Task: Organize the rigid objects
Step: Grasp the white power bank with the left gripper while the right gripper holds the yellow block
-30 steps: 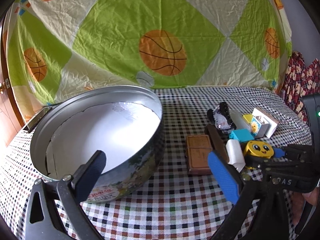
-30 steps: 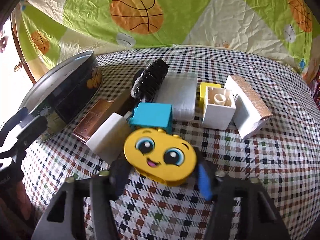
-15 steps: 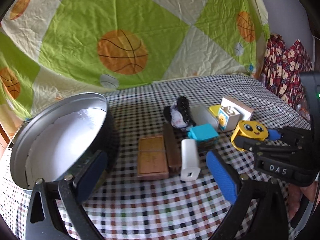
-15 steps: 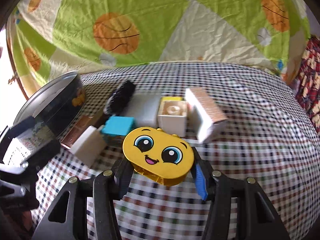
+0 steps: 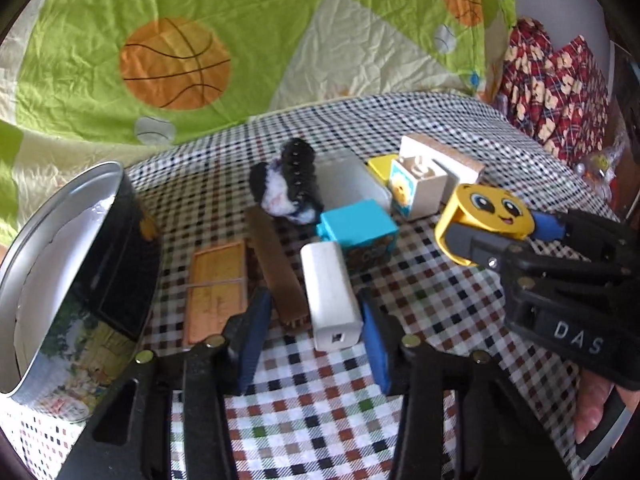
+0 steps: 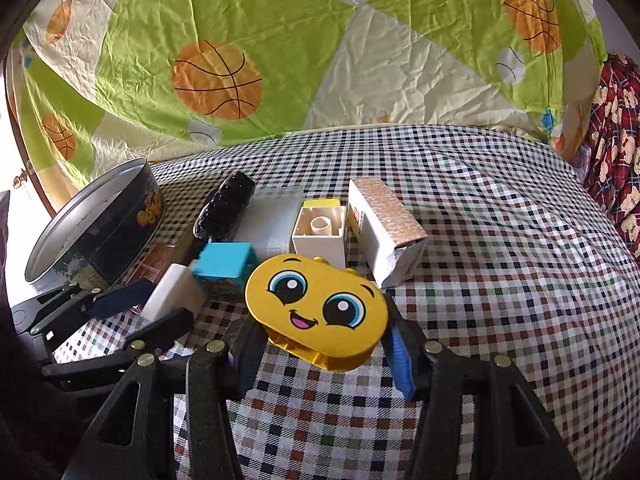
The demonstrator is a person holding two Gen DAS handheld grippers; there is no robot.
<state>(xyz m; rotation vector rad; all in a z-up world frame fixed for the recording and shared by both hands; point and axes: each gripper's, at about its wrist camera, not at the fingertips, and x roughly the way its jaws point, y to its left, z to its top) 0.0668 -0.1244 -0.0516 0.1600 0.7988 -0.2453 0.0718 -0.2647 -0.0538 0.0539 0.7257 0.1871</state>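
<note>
White letters "DAS" mark the right gripper [image 5: 516, 232], which clamps a yellow smiley block [image 6: 316, 312] held above the checked cloth [image 6: 500, 280]. Left gripper [image 5: 314, 340] hangs parted, its pads either side of a white charger [image 5: 330, 296] near the tin [image 5: 72, 264].

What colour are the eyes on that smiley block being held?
Blue, with black pupils and white glints, on the yellow smiley block. The right wrist view shows them best.
</note>
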